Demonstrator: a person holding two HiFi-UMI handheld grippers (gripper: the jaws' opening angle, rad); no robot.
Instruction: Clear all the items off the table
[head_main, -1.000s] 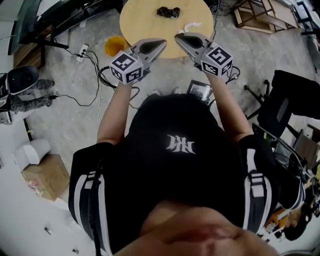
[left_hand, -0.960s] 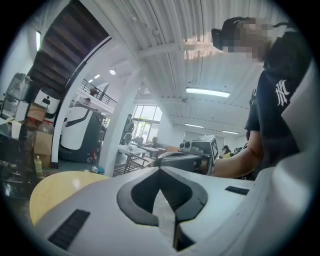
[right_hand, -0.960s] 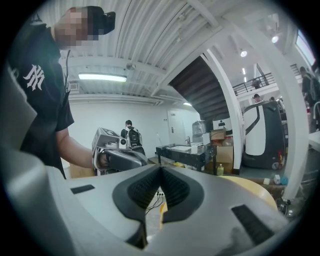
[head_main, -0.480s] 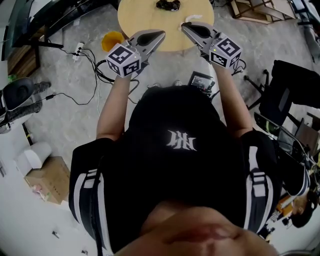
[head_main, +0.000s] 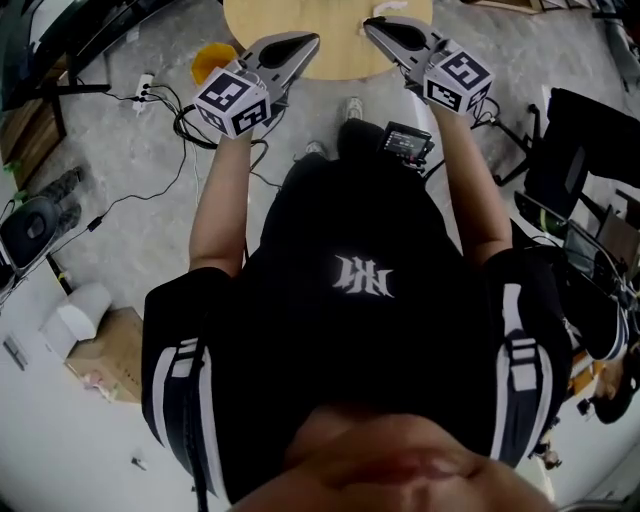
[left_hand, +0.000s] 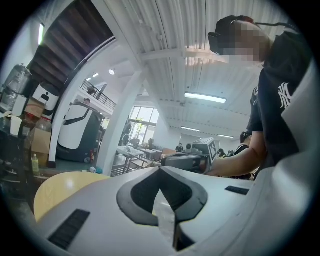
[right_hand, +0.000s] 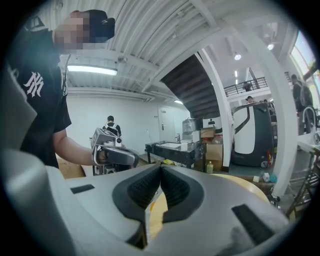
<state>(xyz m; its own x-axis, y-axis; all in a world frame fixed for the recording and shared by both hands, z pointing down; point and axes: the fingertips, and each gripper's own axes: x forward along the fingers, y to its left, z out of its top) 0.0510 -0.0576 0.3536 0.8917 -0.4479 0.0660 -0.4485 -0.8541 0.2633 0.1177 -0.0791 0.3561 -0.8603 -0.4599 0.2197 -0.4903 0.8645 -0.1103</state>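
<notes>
Head view: the round wooden table (head_main: 335, 50) lies at the top edge. The left gripper (head_main: 306, 42) and right gripper (head_main: 374, 25) hover side by side over the table's near rim, each with jaws pressed together on nothing.

The round pale wooden table top (head_main: 340, 50) looks smooth and matt. The left gripper (head_main: 312, 40) and right gripper (head_main: 370, 22) have matt grey plastic shells. The right one's black pads (right_hand: 176, 189) look finely ribbed and rubbery. The mottled grey floor (head_main: 120, 260) resembles concrete, and the brown box (head_main: 105, 355) is matt cardboard.
</notes>
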